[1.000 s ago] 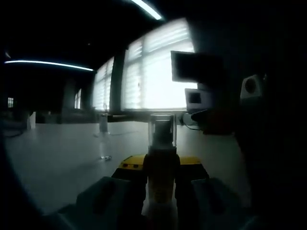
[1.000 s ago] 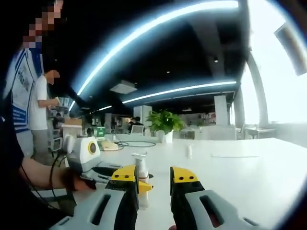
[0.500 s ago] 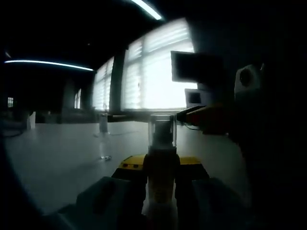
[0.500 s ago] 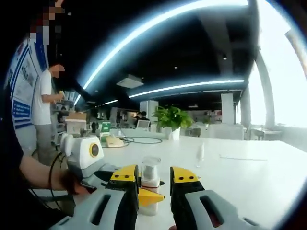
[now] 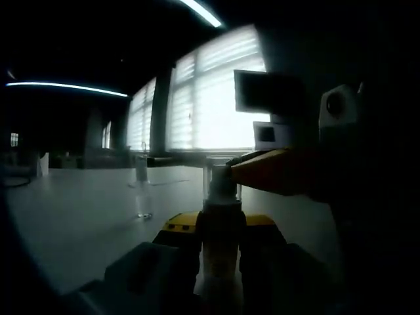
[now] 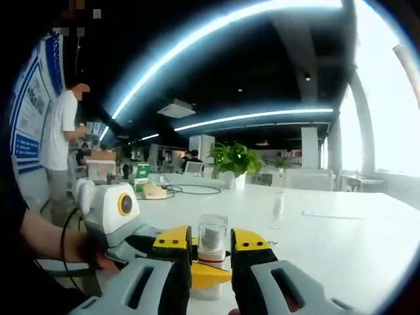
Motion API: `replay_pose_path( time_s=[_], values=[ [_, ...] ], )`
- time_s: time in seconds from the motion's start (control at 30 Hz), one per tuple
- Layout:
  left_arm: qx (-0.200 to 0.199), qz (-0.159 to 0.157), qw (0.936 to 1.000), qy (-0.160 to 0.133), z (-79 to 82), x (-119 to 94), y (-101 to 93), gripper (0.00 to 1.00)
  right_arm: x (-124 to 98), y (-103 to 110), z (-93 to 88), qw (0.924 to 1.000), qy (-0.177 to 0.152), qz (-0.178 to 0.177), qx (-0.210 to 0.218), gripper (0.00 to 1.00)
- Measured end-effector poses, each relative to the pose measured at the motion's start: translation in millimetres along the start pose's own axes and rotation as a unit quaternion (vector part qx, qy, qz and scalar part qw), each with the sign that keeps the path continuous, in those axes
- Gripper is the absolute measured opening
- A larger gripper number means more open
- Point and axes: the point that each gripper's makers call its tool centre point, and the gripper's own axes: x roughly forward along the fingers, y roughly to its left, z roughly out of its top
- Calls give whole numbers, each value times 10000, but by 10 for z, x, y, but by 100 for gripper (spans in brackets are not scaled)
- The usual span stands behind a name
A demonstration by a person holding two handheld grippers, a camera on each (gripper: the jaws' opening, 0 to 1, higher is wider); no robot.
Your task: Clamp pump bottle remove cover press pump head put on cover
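The left gripper is clenched on the pump bottle (upright on the white table) — the right gripper, jaws parted, flanks its clear cover.

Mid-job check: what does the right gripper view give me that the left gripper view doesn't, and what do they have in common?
Right gripper view alone: the potted plant, a standing person in a white shirt, a hand holding the left tool, and the right tool open with its jaws either side of the clear cover.

Left gripper view alone: bright blinded windows, a dark monitor, and the left tool's jaws closed on the pump bottle.

Both: the white table, the pump bottle, its clear cover, and both tools.
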Motion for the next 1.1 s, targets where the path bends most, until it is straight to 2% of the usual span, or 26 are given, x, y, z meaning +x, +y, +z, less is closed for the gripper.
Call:
replay_pose_path(
  time_s=[0.1, 0.57, 1.1],
  values=[
    [-3, 8, 10000, 2, 2, -1, -4, 13, 10, 2, -23, 10000, 39, -22, -84, 14],
    [20, 10, 10000, -2, 7, -1, -5, 13, 20, 7, -10, 9999, 1, -59, 103, 12],
    [40, 16, 10000, -5, 4, -3, -11, 13, -1, -25, 178, 9997, -199, -29, 154, 12]
  ],
)
